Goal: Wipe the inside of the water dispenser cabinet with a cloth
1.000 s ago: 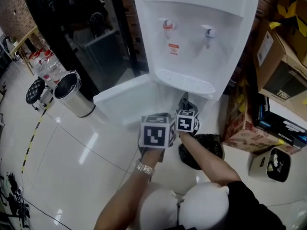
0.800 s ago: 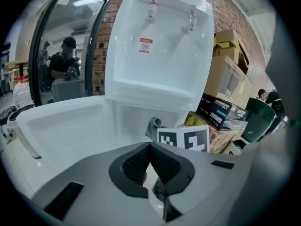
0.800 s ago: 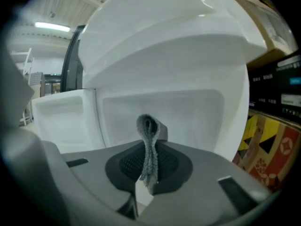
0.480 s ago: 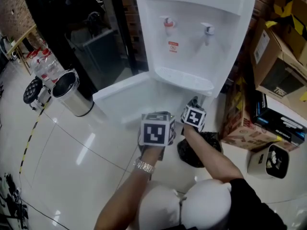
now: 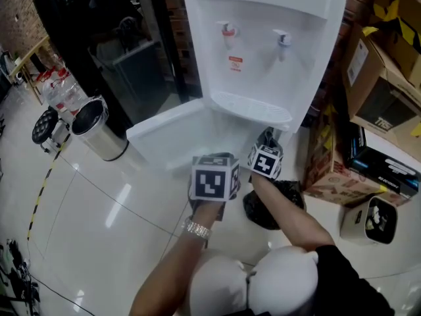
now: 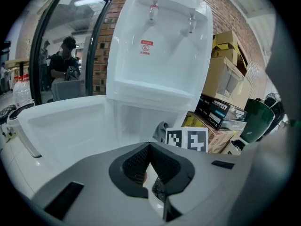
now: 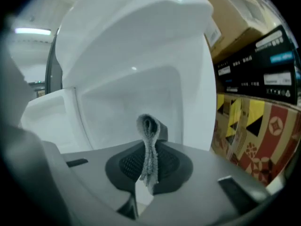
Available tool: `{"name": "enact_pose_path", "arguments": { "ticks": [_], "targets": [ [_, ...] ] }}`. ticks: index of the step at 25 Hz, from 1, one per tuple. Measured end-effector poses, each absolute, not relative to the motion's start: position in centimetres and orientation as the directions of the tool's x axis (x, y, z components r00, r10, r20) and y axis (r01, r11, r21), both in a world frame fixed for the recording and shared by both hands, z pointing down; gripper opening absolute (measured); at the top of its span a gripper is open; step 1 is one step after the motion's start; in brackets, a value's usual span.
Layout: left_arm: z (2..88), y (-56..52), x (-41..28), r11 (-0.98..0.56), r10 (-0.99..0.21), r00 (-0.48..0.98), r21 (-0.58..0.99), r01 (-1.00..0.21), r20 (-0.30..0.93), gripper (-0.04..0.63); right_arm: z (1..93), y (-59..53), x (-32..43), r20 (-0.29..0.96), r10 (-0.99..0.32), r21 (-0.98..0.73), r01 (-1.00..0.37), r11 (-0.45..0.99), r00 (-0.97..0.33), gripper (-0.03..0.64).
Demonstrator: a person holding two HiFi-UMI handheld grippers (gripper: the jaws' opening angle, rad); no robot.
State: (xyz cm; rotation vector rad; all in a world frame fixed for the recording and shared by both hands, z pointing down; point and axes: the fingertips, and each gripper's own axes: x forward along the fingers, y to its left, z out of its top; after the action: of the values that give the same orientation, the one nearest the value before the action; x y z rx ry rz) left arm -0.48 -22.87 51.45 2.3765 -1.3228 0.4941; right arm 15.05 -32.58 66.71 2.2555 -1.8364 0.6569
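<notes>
The white water dispenser (image 5: 260, 45) stands with its lower cabinet door (image 5: 168, 133) swung open to the left. My right gripper (image 7: 149, 150) is shut on a folded grey cloth (image 7: 149, 133), held at the mouth of the cabinet (image 7: 131, 102), just under the drip tray (image 5: 250, 109). From above, the cloth (image 5: 266, 137) shows beyond the right marker cube (image 5: 265, 161). My left gripper (image 6: 149, 147) is shut with nothing in it, low in front of the open door (image 6: 61, 126), left of the right gripper's cube (image 6: 187, 139).
A steel bin (image 5: 99, 127) stands on the tiled floor at left. A black bag (image 5: 273, 206), a patterned carton (image 5: 329, 170), stacked cardboard boxes (image 5: 378, 97) and a small white bin (image 5: 371, 222) crowd the right side. A dark glass door (image 5: 125, 51) lies behind left.
My right gripper, with the cloth in it, has shifted a little to the right. The left gripper has hardly moved.
</notes>
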Motion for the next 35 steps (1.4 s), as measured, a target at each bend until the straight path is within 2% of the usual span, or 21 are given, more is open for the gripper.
{"name": "enact_pose_path", "arguments": {
  "ticks": [4,6,9,11,15,18,20,22,26,29,32,35],
  "targets": [
    [51.5,-22.9,-0.5,-0.486,-0.729,0.494,0.151,-0.861,0.474,0.002,66.3,-32.3,15.6,0.431,-0.886,-0.159,-0.953,-0.257,0.167,0.020],
    [51.4,-22.8,-0.3,-0.489,-0.728,0.496,0.148,-0.860,0.473,0.002,69.0,-31.6,15.6,0.506,-0.850,-0.200,-0.938,-0.283,0.148,0.020],
    [51.3,-22.8,-0.2,-0.491,-0.729,0.497,0.145,-0.859,0.471,0.002,74.1,-30.3,14.5,0.640,-0.767,-0.301,-0.900,-0.315,0.054,0.020],
    [51.4,-22.7,-0.3,-0.492,-0.727,0.497,0.146,-0.858,0.473,0.002,75.1,-29.9,13.7,0.656,-0.754,-0.333,-0.890,-0.313,0.020,0.018],
    [51.4,-22.8,-0.2,-0.496,-0.724,0.501,0.148,-0.856,0.474,0.002,71.4,-31.2,14.0,0.570,-0.819,-0.251,-0.935,-0.249,0.065,0.018],
    [51.6,-22.8,-0.3,-0.492,-0.724,0.498,0.150,-0.858,0.477,0.002,66.8,-32.6,15.3,0.415,-0.900,-0.170,-0.961,-0.221,0.133,0.019],
    [51.7,-22.9,-0.3,-0.490,-0.723,0.498,0.152,-0.858,0.479,0.002,65.0,-32.8,15.6,0.364,-0.920,-0.168,-0.961,-0.219,0.146,0.018],
    [51.7,-22.9,0.0,-0.495,-0.721,0.501,0.151,-0.856,0.478,0.002,66.1,-32.5,15.5,0.404,-0.905,-0.208,-0.950,-0.232,0.133,0.020],
    [51.5,-22.7,0.3,-0.506,-0.717,0.507,0.143,-0.851,0.479,0.002,74.1,-30.1,15.9,0.616,-0.784,-0.315,-0.889,-0.332,0.074,0.018],
    [51.6,-22.7,0.0,-0.498,-0.720,0.500,0.144,-0.855,0.482,0.002,76.1,-29.2,15.2,0.665,-0.747,-0.392,-0.842,-0.371,0.019,0.019],
    [51.6,-22.8,-0.2,-0.496,-0.720,0.500,0.147,-0.856,0.481,0.002,72.7,-30.9,14.7,0.577,-0.817,-0.386,-0.875,-0.293,0.019,0.018],
    [51.8,-22.8,-0.1,-0.497,-0.718,0.503,0.152,-0.854,0.482,0.002,66.9,-32.7,14.9,0.413,-0.908,-0.232,-0.956,-0.180,0.071,0.018]
  ]
}}
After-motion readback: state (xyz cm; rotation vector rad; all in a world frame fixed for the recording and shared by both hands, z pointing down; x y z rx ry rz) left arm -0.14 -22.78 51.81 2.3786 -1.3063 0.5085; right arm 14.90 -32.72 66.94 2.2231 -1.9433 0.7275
